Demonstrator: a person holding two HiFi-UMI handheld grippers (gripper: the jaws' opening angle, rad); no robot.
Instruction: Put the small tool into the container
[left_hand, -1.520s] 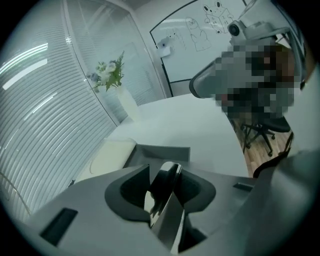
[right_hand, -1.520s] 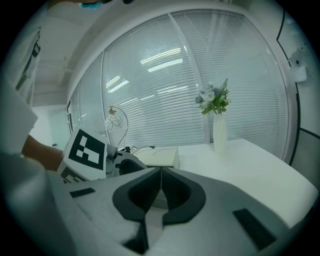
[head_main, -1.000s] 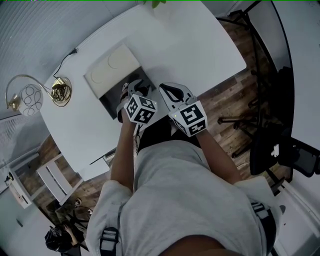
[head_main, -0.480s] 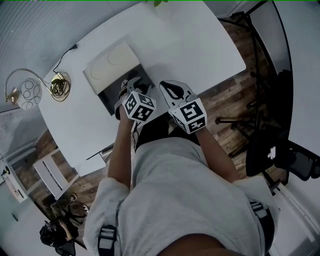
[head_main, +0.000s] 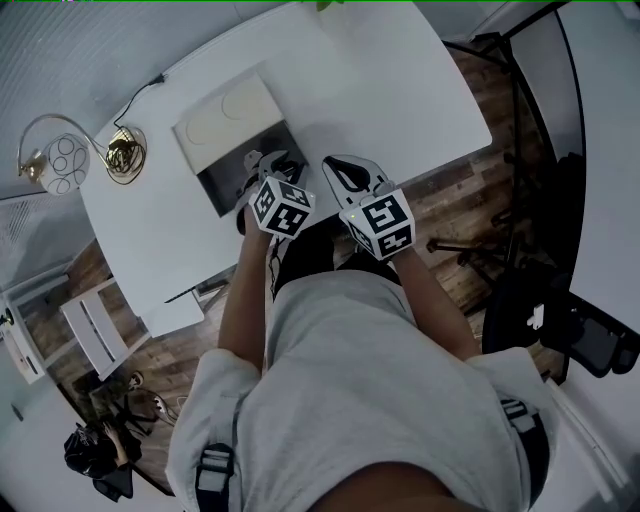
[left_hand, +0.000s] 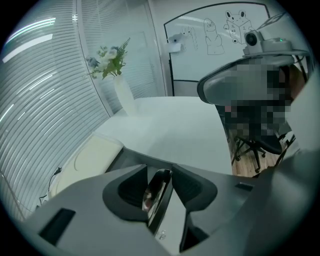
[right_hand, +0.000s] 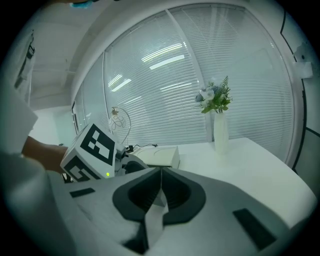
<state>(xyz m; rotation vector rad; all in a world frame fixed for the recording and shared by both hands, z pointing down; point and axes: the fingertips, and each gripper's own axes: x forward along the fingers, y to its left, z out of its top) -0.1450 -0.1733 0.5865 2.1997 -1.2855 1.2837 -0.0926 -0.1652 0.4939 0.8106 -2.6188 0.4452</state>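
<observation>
On the left part of the white table (head_main: 400, 90), close to its near edge, lies the container (head_main: 222, 185), a shallow dark rectangular tray with its top open. A cream panel (head_main: 225, 122) with two round marks touches the tray's far long edge; it may be the lid.

The left gripper (head_main: 268, 165) hangs over the right end of the tray, jaws pointing away from the person and down. Its jaws stand wide apart. Between them is the small tool (left_hand: 156, 192), a thin, flat, shiny piece seen edge-on. Its long axis runs along the jaws, from their tips back towards the gripper's body, slightly tilted. It leans on the left pad, and bare table shows in the gap between it and the right pad, so it looks loose rather than pinched. Whether its lower end already rests on the tray floor cannot be told.

In the left gripper view, the tray's dark wall sits just beyond the left jaw. The container therefore lies directly under and slightly left of the tool, and the coming move seems to be a plain let-go or lift away.

The right gripper (head_main: 338, 172) is just beside the left one, off the tray's right end and over bare table. Its jaws are pressed together on nothing.
</observation>
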